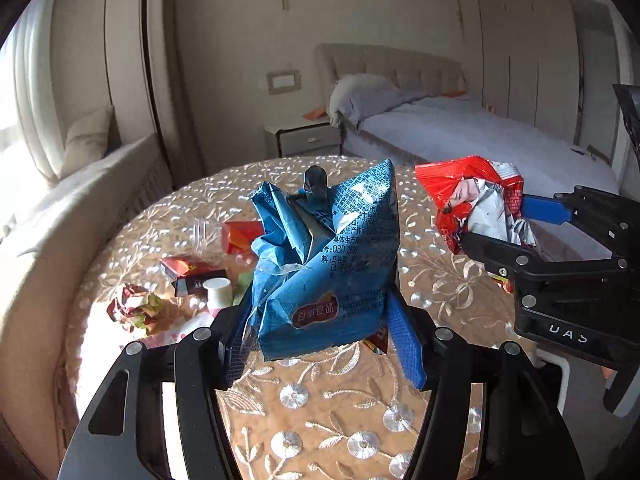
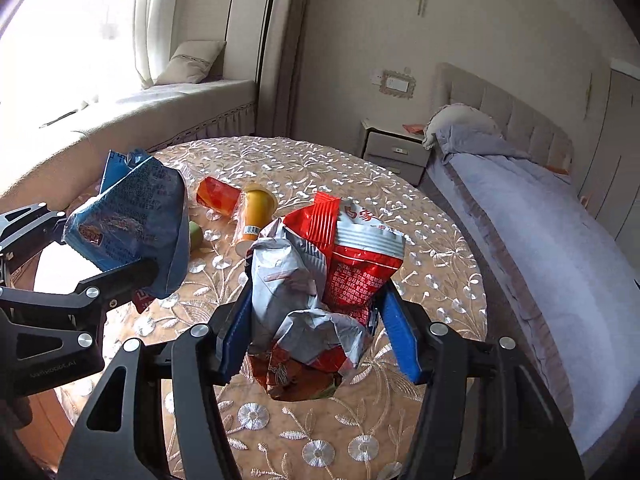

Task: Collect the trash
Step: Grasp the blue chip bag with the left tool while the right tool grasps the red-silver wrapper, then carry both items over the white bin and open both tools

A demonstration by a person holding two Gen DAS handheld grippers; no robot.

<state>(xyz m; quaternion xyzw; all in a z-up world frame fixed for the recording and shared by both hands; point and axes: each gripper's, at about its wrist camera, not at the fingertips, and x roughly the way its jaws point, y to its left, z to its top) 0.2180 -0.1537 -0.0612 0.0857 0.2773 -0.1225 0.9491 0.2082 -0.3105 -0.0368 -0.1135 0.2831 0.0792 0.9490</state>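
Note:
My left gripper [image 1: 320,344] is shut on a crumpled blue snack bag [image 1: 328,256] and holds it above the round table [image 1: 340,412]. It also shows at the left of the right wrist view [image 2: 132,216]. My right gripper [image 2: 316,340] is shut on a crumpled red and silver snack bag [image 2: 320,292], held above the table; this bag shows at the right of the left wrist view [image 1: 476,200]. More trash lies on the table: a red wrapper [image 2: 216,198], a yellow cup [image 2: 256,212], red and black boxes [image 1: 192,276], a white cup [image 1: 218,294] and a crumpled wrapper [image 1: 134,308].
The table has an embroidered beige cloth [image 2: 360,200]. A bed [image 2: 532,216] stands to the right, a nightstand [image 2: 396,152] behind the table, a window seat [image 2: 168,108] to the left. A black bag edge [image 1: 630,116] shows at far right.

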